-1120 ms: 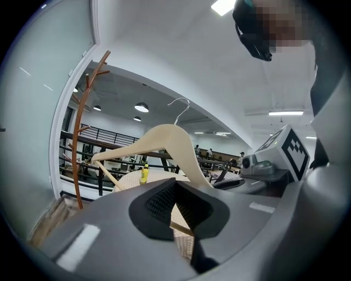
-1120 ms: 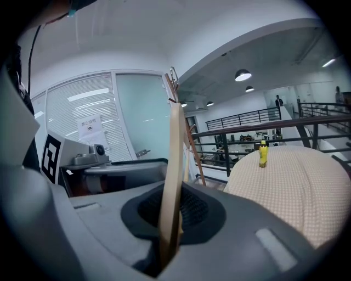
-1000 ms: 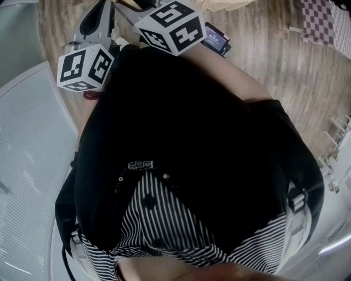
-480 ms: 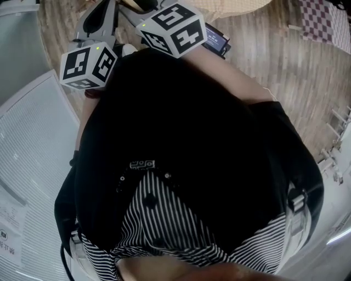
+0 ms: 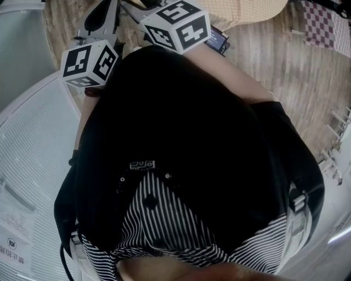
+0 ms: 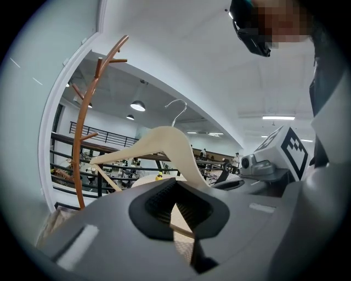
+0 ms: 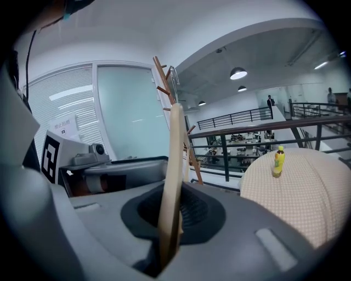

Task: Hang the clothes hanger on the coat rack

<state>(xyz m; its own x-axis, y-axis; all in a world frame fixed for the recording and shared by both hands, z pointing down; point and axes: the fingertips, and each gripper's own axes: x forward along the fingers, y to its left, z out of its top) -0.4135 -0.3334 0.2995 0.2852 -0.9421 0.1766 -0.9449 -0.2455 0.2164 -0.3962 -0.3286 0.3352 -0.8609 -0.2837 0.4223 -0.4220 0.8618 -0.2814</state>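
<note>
Snugly, hanger in left gripper, right gripper

Changes in the head view:

1. The white slatted panel at 9 o'clock has shifted across the frame. Its lower part was bare before. Printed labels on it have now come into view at 7 o'clock.
2. The beige table at 12 o'clock was a thin sliver at the frame edge. A much larger part of it now shows.
3. The left cube has moved slightly towards 12 o'clock.
4. The right cube has moved slightly towards 1 o'clock. It now hides more of the dark device on the floor.
</note>
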